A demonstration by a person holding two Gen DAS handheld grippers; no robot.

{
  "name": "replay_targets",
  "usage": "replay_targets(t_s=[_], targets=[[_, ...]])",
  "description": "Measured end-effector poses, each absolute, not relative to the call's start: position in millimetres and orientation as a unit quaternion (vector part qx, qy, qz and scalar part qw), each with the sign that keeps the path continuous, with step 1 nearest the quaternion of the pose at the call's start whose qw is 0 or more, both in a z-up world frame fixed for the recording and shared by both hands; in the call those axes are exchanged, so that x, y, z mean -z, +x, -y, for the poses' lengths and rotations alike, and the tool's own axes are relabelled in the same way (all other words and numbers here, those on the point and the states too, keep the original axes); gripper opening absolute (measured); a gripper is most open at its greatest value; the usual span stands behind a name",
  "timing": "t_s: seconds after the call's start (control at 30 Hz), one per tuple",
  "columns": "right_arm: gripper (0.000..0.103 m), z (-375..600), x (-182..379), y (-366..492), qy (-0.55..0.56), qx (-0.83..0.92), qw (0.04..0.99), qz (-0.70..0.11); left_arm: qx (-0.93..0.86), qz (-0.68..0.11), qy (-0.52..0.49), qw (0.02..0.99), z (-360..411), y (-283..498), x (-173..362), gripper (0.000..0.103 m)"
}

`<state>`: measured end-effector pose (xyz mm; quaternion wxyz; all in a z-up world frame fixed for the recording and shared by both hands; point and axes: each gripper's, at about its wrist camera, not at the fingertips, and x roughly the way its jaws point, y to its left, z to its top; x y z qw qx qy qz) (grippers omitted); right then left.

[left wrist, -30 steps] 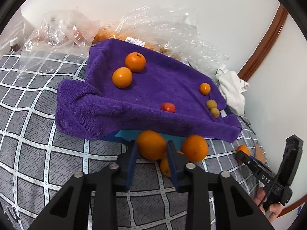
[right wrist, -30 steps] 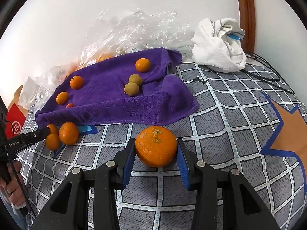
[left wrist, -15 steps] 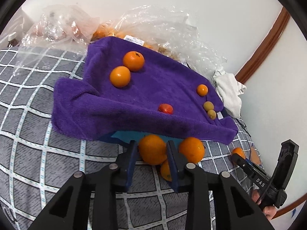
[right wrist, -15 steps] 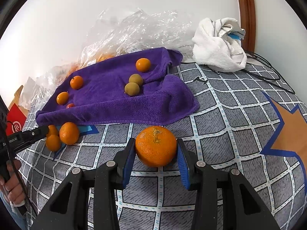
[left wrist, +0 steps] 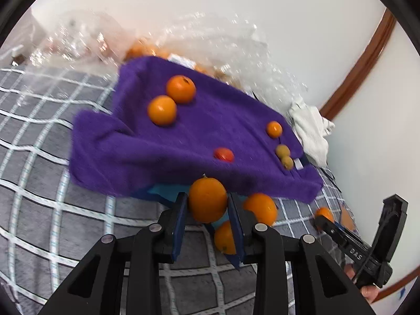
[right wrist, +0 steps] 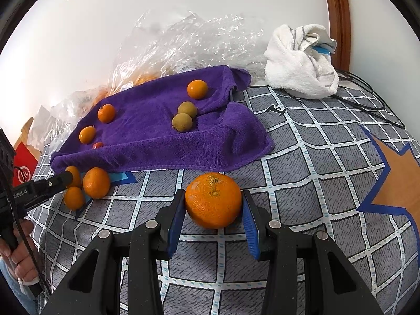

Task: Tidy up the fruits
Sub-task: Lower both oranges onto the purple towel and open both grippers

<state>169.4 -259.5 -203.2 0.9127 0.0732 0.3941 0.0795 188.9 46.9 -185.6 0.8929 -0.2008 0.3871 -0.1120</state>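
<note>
My left gripper is shut on a small orange and holds it just above the grey checked bedspread, in front of the purple towel. Two more oranges lie beside and under it. My right gripper is shut on a large orange resting low over the bedspread. On the towel lie two oranges, a small orange, a red fruit and two green-brown fruits. The left gripper also shows in the right wrist view.
Crumpled clear plastic bags holding more oranges lie behind the towel against the wall. A bunched white cloth and black cables lie at the far right. A red box stands at the left edge.
My left gripper has lifted its orange slightly and tilted, moving closer to the towel's front edge. My right gripper and its large orange have stayed in place.
</note>
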Motion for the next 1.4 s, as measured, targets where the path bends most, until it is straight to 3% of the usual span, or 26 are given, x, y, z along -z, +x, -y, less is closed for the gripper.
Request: replay_targets(t_s=[0.43,0.8,1.07,1.4], targets=[[0.041,267.5,183.3,169.4,0.098,-0.095,0.913,-0.385,0.096,-0.332,-0.197,0.918,-60.1,173.0,163.6,0.03],[0.041,220.7,135.5,220.2,0.017,-0.119,0.927,-0.356,0.079,-0.303,-0.211,0.926,-86.2,167.0,134.8,0.03],[0.041,161.1,171.7,272.3,-0.028,-0.165,0.898,-0.406,0.057,-0.321,-0.184,0.928,-96.3,191.2,117.5,0.03],[0.042,150.9,195.4,276.2,-0.044,-0.177,0.892,-0.413,0.066,-0.379,-0.167,0.908,-71.0,246.3,149.4,0.03]])
